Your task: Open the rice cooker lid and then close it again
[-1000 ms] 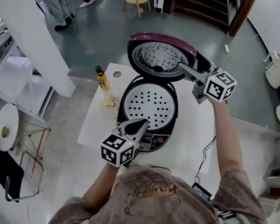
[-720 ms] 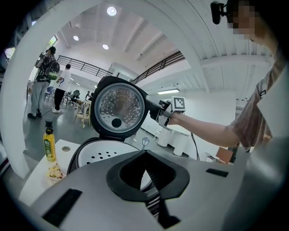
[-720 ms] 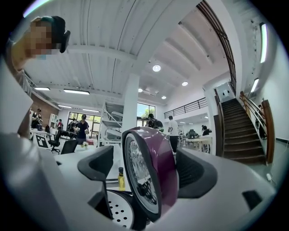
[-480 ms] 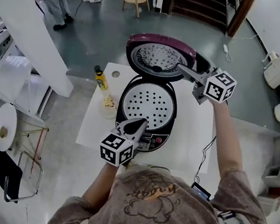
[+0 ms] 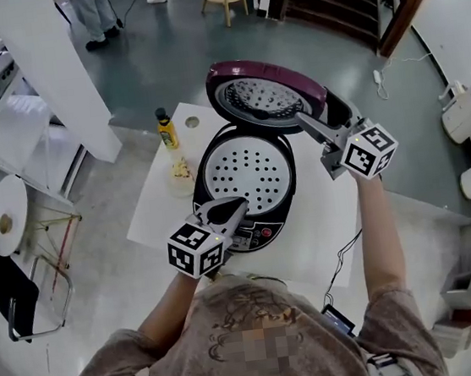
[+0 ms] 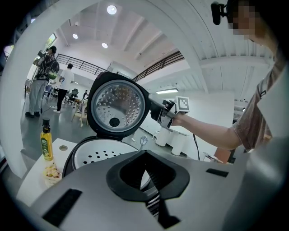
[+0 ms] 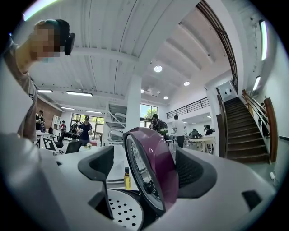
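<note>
The rice cooker (image 5: 214, 156) stands on the white table (image 5: 326, 231) with a white perforated tray showing in its pot. Its purple lid (image 5: 262, 94) is raised upright at the back. My right gripper (image 5: 304, 122) straddles the lid's right edge, and its jaws have just been closing a little. In the right gripper view the lid (image 7: 156, 171) sits between the jaws, with a gap left at its inner face. My left gripper (image 5: 239, 205) is shut and empty at the cooker's front control panel. In the left gripper view the lid (image 6: 118, 106) shows its metal inner plate.
A yellow bottle (image 5: 164, 130) and a small dish of food (image 5: 181, 171) stand on the table to the cooker's left. A cable (image 5: 347, 263) hangs off the table's near right side. A white pillar (image 5: 59, 68) rises to the left, and people walk in the background.
The whole picture has slid a little to the left. Both grippers and the lid keep their places relative to the cooker.
</note>
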The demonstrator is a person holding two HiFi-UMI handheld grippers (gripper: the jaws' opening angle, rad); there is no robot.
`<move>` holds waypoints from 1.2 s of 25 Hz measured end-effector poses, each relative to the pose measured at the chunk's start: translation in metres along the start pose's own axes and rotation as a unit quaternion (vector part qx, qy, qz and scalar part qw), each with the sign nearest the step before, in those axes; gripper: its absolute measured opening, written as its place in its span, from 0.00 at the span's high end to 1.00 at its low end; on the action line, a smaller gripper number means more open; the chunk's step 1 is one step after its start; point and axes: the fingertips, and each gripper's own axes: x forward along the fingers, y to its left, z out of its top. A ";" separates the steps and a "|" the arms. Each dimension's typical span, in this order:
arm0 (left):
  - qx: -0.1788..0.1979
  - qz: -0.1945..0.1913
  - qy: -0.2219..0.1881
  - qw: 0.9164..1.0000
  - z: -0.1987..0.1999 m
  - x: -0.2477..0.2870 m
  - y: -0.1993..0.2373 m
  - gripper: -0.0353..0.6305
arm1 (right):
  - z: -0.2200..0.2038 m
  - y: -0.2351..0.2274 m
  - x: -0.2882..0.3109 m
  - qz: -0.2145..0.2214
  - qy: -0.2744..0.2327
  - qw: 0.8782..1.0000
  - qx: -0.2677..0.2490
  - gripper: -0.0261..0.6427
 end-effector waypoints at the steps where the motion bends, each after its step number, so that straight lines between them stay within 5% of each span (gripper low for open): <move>1: 0.000 -0.001 0.000 1.000 0.000 0.000 0.000 0.92 | -0.001 0.002 -0.001 0.001 0.000 1.000 -0.001 0.33; 30: -0.006 -0.017 0.013 1.000 -0.012 -0.002 -0.011 0.92 | -0.030 0.071 -0.038 0.026 0.013 1.000 -0.006 0.35</move>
